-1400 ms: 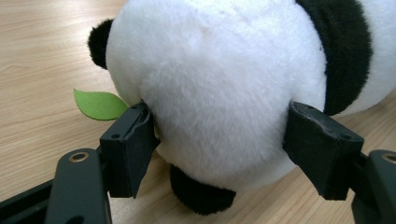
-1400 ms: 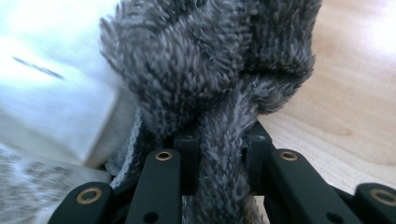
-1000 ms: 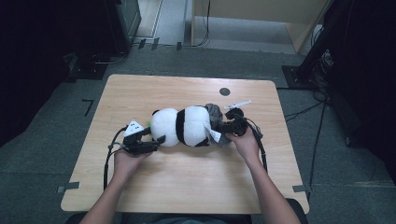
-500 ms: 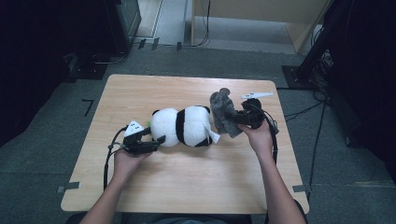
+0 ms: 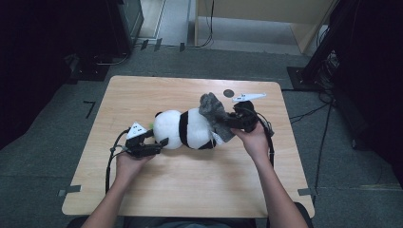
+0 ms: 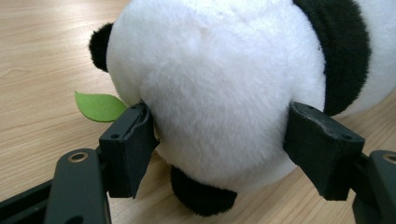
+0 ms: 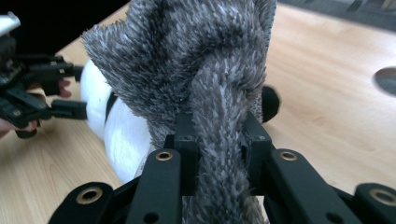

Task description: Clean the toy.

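- High view: a plush panda (image 5: 187, 130) lies on its side near the middle of the wooden table (image 5: 199, 185), head towards the person's left. The left gripper (image 5: 159, 142) sits at the head end, its jaws either side of the white head. The right gripper (image 5: 228, 121) is at the body end, raised off the tabletop and clamped on a grey fuzzy cloth (image 5: 214, 114) that stands up over the panda's rear. A small dark hole (image 5: 228, 93) shows in the tabletop behind it.
- Left gripper view: the jaws stand fairly wide, one pad at each flank of the panda's head, pressing into the fur, so the toy looks pinned in place. A green leaf (image 6: 99, 106) pokes out beside the left pad, next to a black ear (image 6: 100, 44).
- Right gripper view: the jaws are nearly closed, pinching a bunched fold of the grey cloth, which rises in front of the camera; the panda's white and black body lies below it, and the other gripper shows farther off.
- Progress, as a judgement: the grasp on both things is made and the cloth appears partly lifted clear. Whether its lower end is free of the panda is hard to tell; fully separating it and setting it down seems left to do.
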Tool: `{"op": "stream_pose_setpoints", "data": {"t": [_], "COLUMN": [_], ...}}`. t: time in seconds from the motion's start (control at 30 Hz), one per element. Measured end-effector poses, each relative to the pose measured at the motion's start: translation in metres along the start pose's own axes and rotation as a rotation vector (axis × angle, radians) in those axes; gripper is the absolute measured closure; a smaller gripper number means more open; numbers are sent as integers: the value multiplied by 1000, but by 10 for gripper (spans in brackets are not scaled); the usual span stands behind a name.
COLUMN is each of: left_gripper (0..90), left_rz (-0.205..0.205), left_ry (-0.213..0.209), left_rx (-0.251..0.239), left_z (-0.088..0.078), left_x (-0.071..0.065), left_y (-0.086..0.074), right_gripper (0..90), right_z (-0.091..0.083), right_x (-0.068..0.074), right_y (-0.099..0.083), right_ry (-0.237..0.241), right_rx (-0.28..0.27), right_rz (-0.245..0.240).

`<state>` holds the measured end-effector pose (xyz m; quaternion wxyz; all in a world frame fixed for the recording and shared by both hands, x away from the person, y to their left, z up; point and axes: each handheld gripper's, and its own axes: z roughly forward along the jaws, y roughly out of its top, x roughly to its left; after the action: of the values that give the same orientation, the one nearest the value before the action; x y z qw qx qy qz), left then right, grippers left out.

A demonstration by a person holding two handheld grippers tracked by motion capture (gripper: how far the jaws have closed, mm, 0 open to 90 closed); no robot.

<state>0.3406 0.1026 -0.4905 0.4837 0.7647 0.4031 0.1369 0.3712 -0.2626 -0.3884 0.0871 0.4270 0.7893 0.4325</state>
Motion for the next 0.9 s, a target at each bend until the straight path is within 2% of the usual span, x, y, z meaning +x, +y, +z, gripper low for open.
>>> {"op": "stream_pose_setpoints", "data": {"t": [0.17, 0.27, 0.53, 0.77, 0.9], "left_gripper": [259, 259, 258, 255, 253], "left_rz": [-1, -3, -1, -1, 0], "left_ry": [0, -1, -2, -7, -6], "left_rx": [-1, -8, -15, -12, -12], "left_z": [0, 0, 1, 2, 2], "left_x": [0, 0, -1, 0, 0], "left_y": [0, 0, 0, 0, 0], "right_gripper": [739, 737, 736, 735, 736], "right_z": [18, 20, 28, 37, 48], "right_x": [1, -2, -18, -26, -28], "right_y": [-7, -10, -20, -29, -37], "right_ry": [13, 15, 29, 17, 0], "right_rx": [50, 51, 78, 111, 160], "right_rz": [-1, 3, 56, 79, 91]}}
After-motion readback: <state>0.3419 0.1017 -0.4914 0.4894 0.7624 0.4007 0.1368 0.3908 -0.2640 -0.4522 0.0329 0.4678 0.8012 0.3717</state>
